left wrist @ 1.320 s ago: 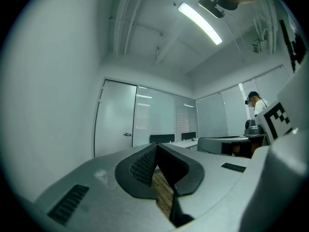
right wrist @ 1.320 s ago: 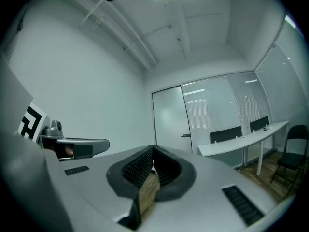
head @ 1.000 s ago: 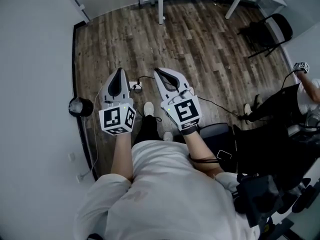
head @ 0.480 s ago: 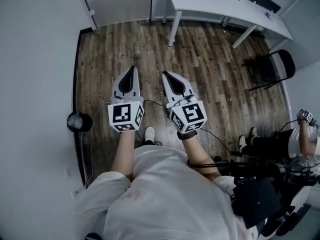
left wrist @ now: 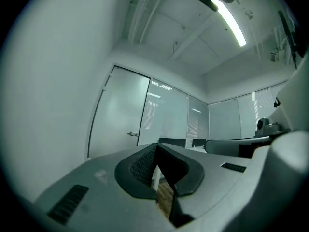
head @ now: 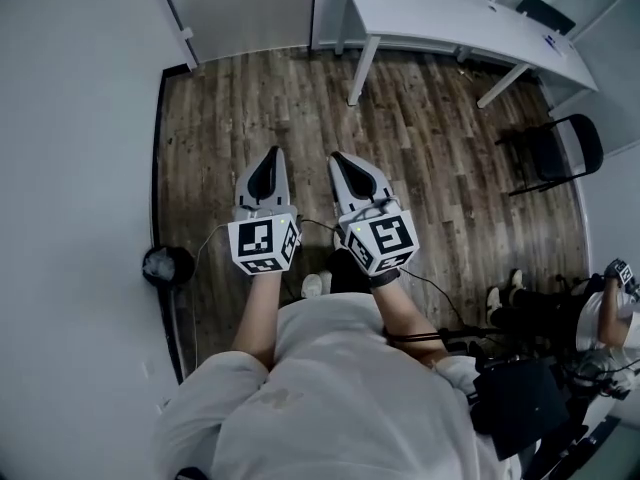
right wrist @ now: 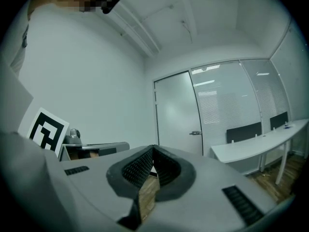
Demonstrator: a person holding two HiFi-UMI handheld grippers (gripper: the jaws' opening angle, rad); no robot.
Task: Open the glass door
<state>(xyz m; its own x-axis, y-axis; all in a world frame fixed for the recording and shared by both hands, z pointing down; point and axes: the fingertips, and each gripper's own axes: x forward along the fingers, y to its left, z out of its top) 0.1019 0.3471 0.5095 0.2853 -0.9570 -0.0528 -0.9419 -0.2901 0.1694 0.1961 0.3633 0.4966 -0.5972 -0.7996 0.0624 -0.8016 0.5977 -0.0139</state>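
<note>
The frosted glass door [left wrist: 123, 117] stands shut ahead, with a small lever handle [left wrist: 133, 134] on its right side. It also shows in the right gripper view as the glass door [right wrist: 177, 115], its handle [right wrist: 195, 133] on the right edge. From the head view, the door [head: 245, 8] fills the top, beyond the wood floor. My left gripper [head: 268, 155] and right gripper [head: 338, 158] are held side by side, pointing level at the door and well short of it. Both are shut and hold nothing; the left gripper [left wrist: 156, 145] and right gripper [right wrist: 153, 148] show their pads pressed together.
A white desk [head: 460, 28] runs along the glass wall right of the door. A black folding chair [head: 555, 153] stands at the right. A black round object [head: 167, 265] sits by the left wall [head: 70, 168]. A seated person [head: 600, 318] is at the right edge. A cable [head: 440, 293] trails on the floor.
The person has walked forward: the door and the desk have come nearer and further down in the head view. Both grippers stay shut, side by side.
</note>
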